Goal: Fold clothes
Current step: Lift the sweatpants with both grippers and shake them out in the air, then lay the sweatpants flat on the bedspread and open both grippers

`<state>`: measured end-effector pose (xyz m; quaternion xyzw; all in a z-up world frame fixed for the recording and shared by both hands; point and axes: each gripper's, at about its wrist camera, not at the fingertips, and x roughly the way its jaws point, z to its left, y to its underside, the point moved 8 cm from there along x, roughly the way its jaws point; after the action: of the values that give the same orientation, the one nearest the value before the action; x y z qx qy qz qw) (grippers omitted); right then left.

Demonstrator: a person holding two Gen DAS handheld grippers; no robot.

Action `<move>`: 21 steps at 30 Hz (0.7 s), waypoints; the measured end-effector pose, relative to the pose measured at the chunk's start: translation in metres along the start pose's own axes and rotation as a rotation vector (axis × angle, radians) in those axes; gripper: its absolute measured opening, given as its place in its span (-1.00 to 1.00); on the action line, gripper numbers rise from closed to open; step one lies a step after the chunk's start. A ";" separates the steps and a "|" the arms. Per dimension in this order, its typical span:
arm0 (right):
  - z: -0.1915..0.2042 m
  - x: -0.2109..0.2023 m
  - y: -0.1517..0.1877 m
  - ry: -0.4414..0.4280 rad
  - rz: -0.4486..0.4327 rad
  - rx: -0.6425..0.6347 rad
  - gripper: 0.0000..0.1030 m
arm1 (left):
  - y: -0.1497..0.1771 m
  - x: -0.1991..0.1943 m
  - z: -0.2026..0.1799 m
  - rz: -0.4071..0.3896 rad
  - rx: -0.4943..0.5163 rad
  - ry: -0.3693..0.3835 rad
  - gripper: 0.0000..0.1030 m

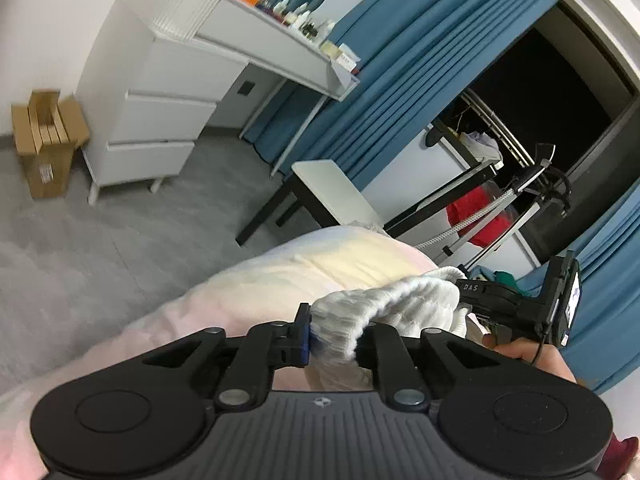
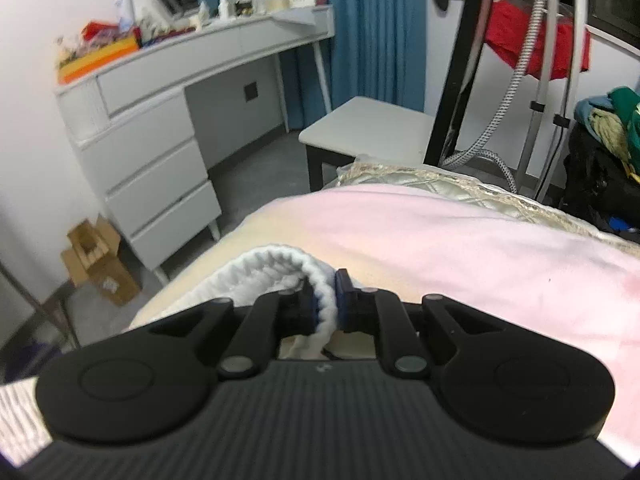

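White ribbed knit garment (image 1: 384, 312), thick and bunched, is hanging strung between my two tongs just above the pale pink and cream bedspread (image 2: 460, 240). I am pinching one edge in my left gripper (image 1: 332, 332), its blue-padded jaws nearly closed on the bunched fabric. I am clamping the other edge in my right gripper (image 2: 326, 304), jaws close together with a fold of rib squeezed between the pads. In the left view my right tong is showing at far right, my hand (image 1: 532, 360) wrapped under it, the cloth bridging us. Holding two edges apart like this is, I judge, keeping the piece spread so it can be laid flat on the bed for folding.

Bedspread is lying under both tongs, serving as the work surface. Beyond its far edge: grey stool with dark legs (image 2: 368, 128), a stand with red cloth (image 2: 536, 48) hanging. Far left: white drawer unit and desk (image 2: 152, 168), cluttered on top; brown cardboard box (image 1: 44, 140) on the grey floor. Blue curtains (image 1: 420, 60) behind.
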<state>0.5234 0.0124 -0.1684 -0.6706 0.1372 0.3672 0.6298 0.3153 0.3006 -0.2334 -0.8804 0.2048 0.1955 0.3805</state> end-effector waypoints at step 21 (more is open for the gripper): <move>0.080 -0.074 -0.052 0.003 -0.015 -0.378 0.76 | -0.061 -0.016 -0.045 0.304 0.109 -0.056 0.63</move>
<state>0.4805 0.0762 -0.0755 -0.7785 0.0616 0.3808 0.4951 0.3415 0.3087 -0.1605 -0.8114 0.3354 0.2639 0.3993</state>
